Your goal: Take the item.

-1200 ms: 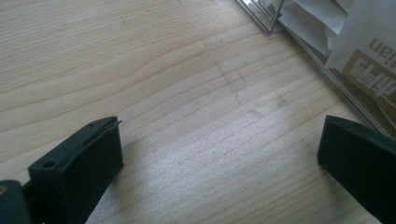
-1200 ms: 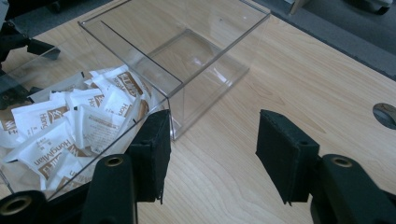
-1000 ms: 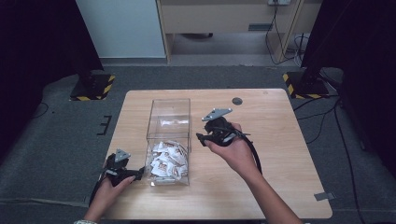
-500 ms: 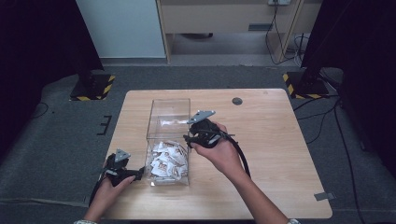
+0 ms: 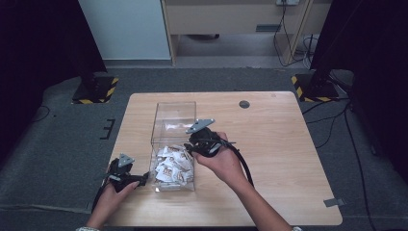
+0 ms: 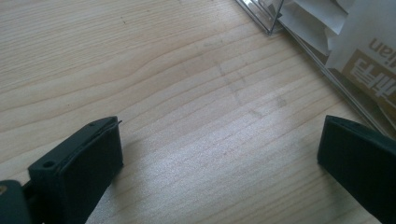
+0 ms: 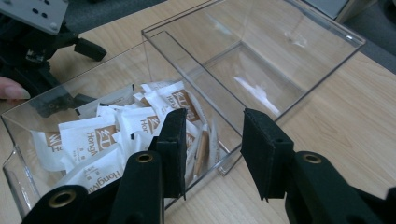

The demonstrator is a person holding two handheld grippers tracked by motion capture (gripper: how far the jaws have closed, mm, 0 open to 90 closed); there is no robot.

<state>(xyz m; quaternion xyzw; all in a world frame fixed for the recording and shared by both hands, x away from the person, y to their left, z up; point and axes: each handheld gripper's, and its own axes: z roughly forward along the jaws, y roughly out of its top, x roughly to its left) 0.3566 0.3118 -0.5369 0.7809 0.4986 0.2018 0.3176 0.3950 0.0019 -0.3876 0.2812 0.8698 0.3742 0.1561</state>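
The right gripper (image 5: 192, 144) hangs over the clear box's (image 5: 174, 111) right wall, its empty jaws apart and just closing. White sachets (image 5: 172, 164) fill the near compartment. At eight o'clock, the left gripper (image 5: 139, 179) gapes on open table (image 5: 288, 144).

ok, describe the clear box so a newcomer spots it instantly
On the wooden table, look left of centre for the clear box. It is a see-through container split by a divider: the near compartment holds white sachets, the far one is empty. Nothing else on the table is transparent.
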